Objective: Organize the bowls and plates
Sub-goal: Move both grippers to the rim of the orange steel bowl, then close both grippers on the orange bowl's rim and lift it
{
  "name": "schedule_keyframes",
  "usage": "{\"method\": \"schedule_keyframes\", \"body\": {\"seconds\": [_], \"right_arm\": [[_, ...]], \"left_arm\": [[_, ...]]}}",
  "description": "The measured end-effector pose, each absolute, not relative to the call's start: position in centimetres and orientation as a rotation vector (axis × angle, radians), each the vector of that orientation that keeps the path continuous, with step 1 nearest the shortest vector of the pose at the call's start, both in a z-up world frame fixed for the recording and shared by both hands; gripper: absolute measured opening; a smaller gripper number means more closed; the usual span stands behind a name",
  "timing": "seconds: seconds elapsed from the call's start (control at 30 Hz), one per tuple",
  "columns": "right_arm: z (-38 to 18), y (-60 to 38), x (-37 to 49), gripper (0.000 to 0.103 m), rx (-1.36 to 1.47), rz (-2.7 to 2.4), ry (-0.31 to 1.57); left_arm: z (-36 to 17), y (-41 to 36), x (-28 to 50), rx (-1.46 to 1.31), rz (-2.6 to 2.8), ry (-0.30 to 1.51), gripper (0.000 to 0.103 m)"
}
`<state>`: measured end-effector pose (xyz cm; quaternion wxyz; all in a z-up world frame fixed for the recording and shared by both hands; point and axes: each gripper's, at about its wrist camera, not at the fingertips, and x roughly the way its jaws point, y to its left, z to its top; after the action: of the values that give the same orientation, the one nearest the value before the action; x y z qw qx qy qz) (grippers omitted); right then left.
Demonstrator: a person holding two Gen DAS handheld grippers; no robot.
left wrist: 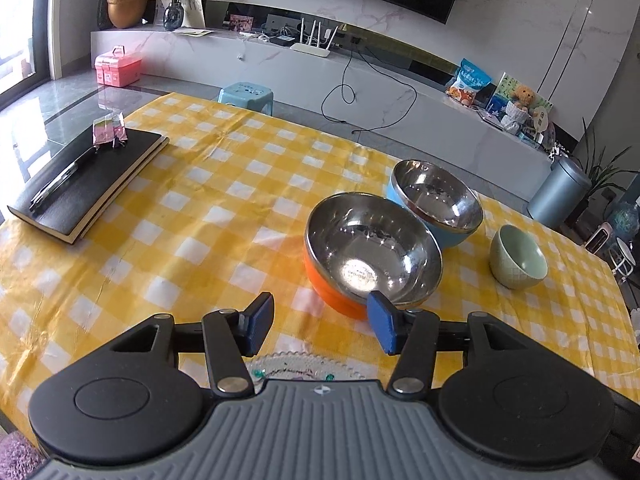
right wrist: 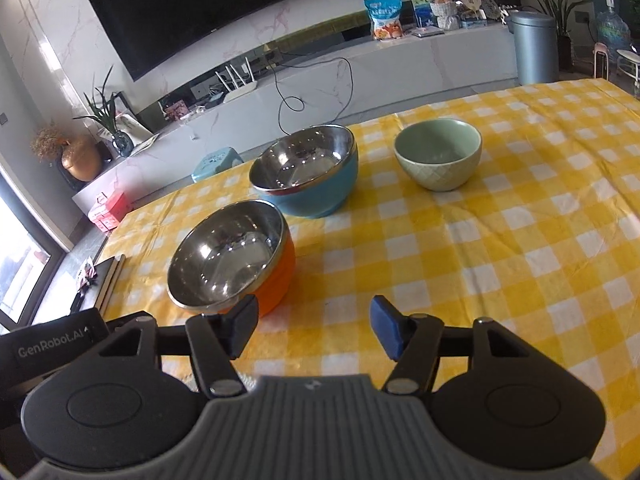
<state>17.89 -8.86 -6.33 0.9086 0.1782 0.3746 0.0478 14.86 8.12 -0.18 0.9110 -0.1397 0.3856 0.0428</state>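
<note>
Three bowls stand upright on the yellow checked tablecloth (left wrist: 224,200). An orange bowl with a steel inside (left wrist: 372,252) is nearest, a blue bowl with a steel inside (left wrist: 436,200) stands just behind it, and a small green ceramic bowl (left wrist: 518,258) sits to the right. My left gripper (left wrist: 320,324) is open and empty, its right fingertip just in front of the orange bowl's near rim. In the right wrist view the orange bowl (right wrist: 228,256), blue bowl (right wrist: 306,172) and green bowl (right wrist: 438,152) show. My right gripper (right wrist: 314,328) is open and empty, right of the orange bowl.
A black notebook (left wrist: 88,184) with a pen and a pink wrapper lies at the table's far left. A crocheted mat (left wrist: 304,366) lies under my left gripper. The table's far edge runs behind the bowls, with a blue stool (left wrist: 246,96) beyond.
</note>
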Motion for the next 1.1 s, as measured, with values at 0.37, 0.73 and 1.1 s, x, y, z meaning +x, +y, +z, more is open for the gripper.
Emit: {"method": "schedule_keyframes", "body": {"seconds": [0.37,0.73,1.1], "right_arm": [[-6.1,-8.5,22.8,0.067,0.421,0.051,0.758],[-8.3,-5.3,25.7,0.045,0.364,0.084,0.824],[-9.7,-4.9,26.6,0.016,0.374,0.08,0.865]], "left_arm": [[-1.6,8.9,19.8,-0.248,0.128,0.793,0.062],[-4.2,9.0,22.4,-0.259,0.118,0.853,0.045],[-4.9,8.6,23.2,-0.252,0.101,0.879,0.014]]}}
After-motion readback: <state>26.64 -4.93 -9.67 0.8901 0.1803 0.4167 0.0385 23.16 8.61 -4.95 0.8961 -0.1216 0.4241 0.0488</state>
